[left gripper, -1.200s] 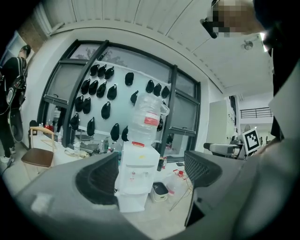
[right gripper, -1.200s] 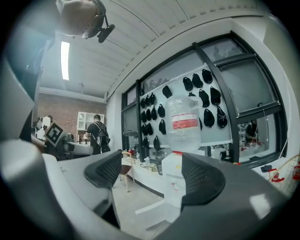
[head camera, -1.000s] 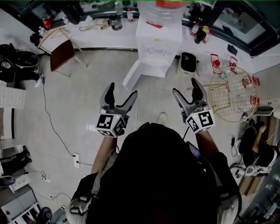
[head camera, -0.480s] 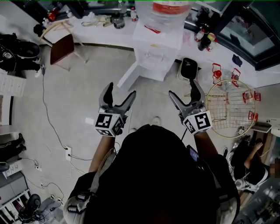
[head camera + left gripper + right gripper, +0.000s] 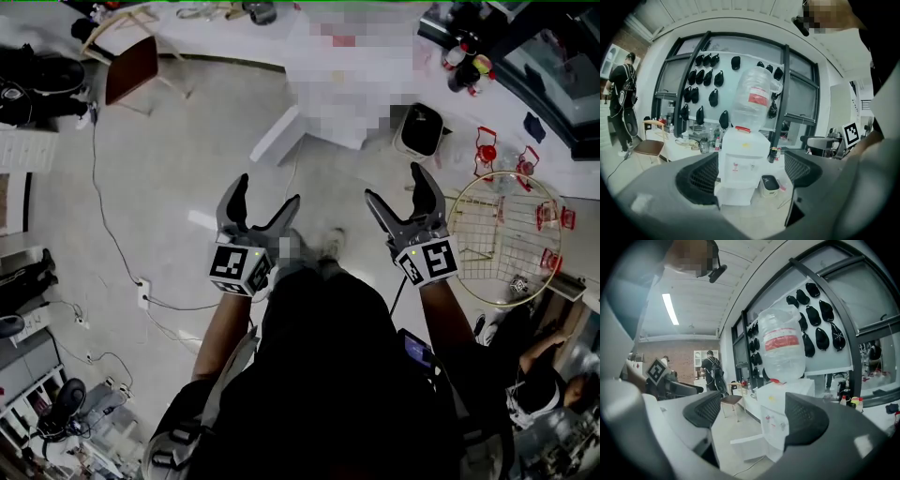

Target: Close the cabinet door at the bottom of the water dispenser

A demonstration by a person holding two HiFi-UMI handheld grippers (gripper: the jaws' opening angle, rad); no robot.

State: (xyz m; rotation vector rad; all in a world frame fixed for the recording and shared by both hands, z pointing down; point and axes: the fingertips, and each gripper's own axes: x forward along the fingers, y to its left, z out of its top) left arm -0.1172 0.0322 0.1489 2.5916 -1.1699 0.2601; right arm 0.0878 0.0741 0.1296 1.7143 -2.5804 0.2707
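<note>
The white water dispenser (image 5: pixel 743 159) carries a big clear bottle (image 5: pixel 752 101) and stands against the wall ahead; a mosaic patch covers it in the head view. Its white bottom cabinet door (image 5: pixel 277 136) is swung open to the left over the floor, also seen as the door (image 5: pixel 747 446) in the right gripper view. My left gripper (image 5: pixel 265 195) and right gripper (image 5: pixel 394 185) are held side by side in the air, well short of the dispenser. Both stand open with nothing between them. The left gripper (image 5: pixel 750 176) and right gripper (image 5: pixel 754 416) each frame the dispenser.
A black-topped bin (image 5: pixel 419 129) stands right of the dispenser. A round wire rack (image 5: pixel 502 239) lies on the floor at right. A wooden chair (image 5: pixel 131 70) and floor cables (image 5: pixel 141 291) are at left. A person (image 5: pixel 621 93) stands far left.
The floor and the dispenser have slid up in the head view. Both grippers stay open and level in front of me. The cabinet door is still open.
</note>
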